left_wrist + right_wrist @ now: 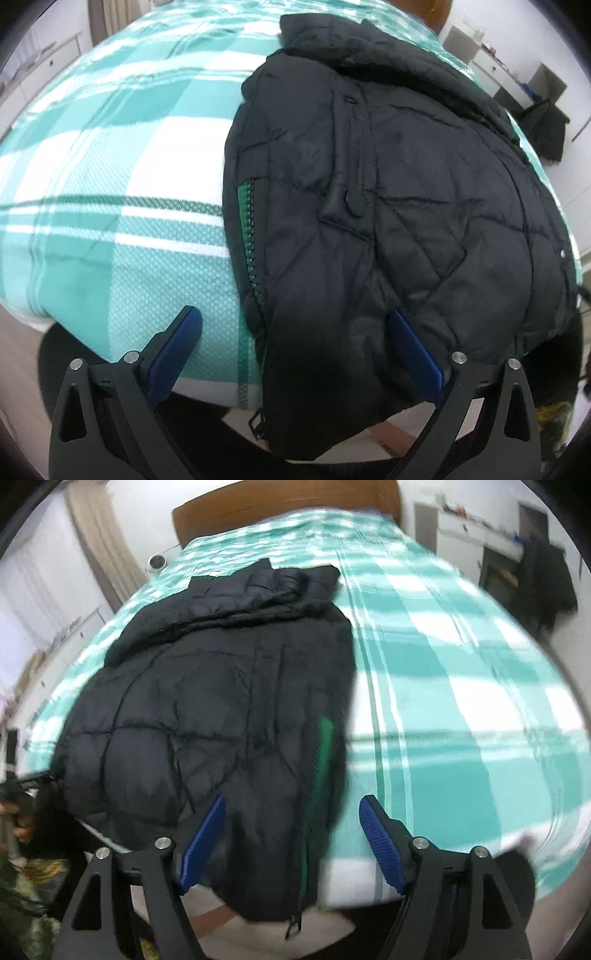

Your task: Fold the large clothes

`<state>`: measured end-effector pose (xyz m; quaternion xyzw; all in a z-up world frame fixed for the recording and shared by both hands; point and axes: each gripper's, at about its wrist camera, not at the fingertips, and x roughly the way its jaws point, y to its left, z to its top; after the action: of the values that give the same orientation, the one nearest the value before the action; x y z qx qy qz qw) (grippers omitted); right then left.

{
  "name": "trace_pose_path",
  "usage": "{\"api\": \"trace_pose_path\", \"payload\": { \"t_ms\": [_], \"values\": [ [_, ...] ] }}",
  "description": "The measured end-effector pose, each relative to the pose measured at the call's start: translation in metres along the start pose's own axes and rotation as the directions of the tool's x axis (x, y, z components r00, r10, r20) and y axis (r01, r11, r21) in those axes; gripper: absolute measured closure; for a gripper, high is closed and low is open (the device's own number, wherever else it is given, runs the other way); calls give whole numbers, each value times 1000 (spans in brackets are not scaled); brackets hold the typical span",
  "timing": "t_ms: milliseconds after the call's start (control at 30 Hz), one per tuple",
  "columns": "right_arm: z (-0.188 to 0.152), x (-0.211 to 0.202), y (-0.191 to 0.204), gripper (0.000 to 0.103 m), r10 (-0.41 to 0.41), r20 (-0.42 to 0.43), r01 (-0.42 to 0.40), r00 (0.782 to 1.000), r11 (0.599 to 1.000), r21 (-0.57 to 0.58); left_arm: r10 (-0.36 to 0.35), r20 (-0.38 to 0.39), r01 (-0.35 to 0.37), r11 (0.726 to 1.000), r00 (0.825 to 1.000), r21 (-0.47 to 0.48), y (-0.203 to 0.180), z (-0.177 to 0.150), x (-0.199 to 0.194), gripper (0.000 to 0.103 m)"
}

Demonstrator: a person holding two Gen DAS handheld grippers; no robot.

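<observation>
A black quilted puffer jacket point(388, 192) lies on a bed with a teal and white checked cover point(110, 147). Its hem hangs over the near bed edge, showing a green lining strip point(245, 206) beside the zip. My left gripper point(295, 325) is open above that hem, its right pad over the cloth and its left pad over the cover. In the right wrist view the jacket point(221, 701) fills the left half of the bed point(461, 664). My right gripper point(293, 806) is open, straddling the jacket's zip edge, pads apart from the cloth.
A wooden headboard point(288, 509) closes the far end of the bed. Curtains point(99, 554) hang at the left. A desk with a dark garment point(550, 587) stands at the right. A person's hand point(18, 827) shows at the left edge. White drawers point(48, 59) stand far left.
</observation>
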<state>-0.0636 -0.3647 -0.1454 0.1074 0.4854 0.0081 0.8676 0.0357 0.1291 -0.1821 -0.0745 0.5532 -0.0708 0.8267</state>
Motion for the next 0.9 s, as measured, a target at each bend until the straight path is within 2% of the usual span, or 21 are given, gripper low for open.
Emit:
{"api": "trace_pose_path", "payload": {
  "t_ms": [133, 233, 267, 300, 333, 367, 433, 467, 567, 667, 800, 900],
  "values": [
    [-12, 29, -14, 23, 113, -101, -106, 988, 992, 72, -20, -18, 20, 1000, 1000, 3, 4, 2, 12, 1],
    [-20, 43, -14, 23, 210, -141, -195, 967, 974, 113, -48, -32, 49, 999, 998, 12, 4, 1, 13, 1],
    [-20, 43, -13, 27, 235, -135, -220, 963, 969, 114, -58, -38, 59, 998, 998, 17, 5, -3, 12, 1],
    [-20, 41, -12, 36, 247, -130, -234, 960, 966, 111, -63, -42, 64, 998, 997, 21, 4, -4, 11, 2],
    [-20, 40, -11, 65, 238, -125, -226, 963, 969, 101, -66, -45, 67, 997, 997, 25, 3, -6, 10, 9],
    [-19, 38, -10, 70, 227, -121, -216, 966, 972, 93, -77, -51, 79, 997, 996, 26, 3, -7, 9, 24],
    [-18, 32, -8, 75, 231, -112, -222, 966, 971, 93, -124, -69, 124, 992, 990, 5, 0, -13, 4, 45],
    [-16, 28, -4, 77, 231, -106, -223, 967, 971, 84, -106, -71, 106, 994, 992, 0, 1, -14, 1, 57],
    [-10, 15, 1, 80, 238, -88, -233, 967, 970, 62, -119, -73, 119, 993, 990, -11, 3, -12, -10, 79],
    [-1, -3, 7, 82, 260, -63, -258, 964, 965, 37, -122, -52, 123, 992, 991, 11, -5, -8, -30, 86],
    [12, -31, 11, 84, 292, -30, -292, 956, 956, -4, -154, -3, 154, 988, 988, 30, -8, -3, -65, 87],
    [15, -50, 9, 84, 336, -26, -336, 941, 942, -5, -198, 15, 198, 980, 980, 24, -6, -3, -90, 88]
  ]
}}
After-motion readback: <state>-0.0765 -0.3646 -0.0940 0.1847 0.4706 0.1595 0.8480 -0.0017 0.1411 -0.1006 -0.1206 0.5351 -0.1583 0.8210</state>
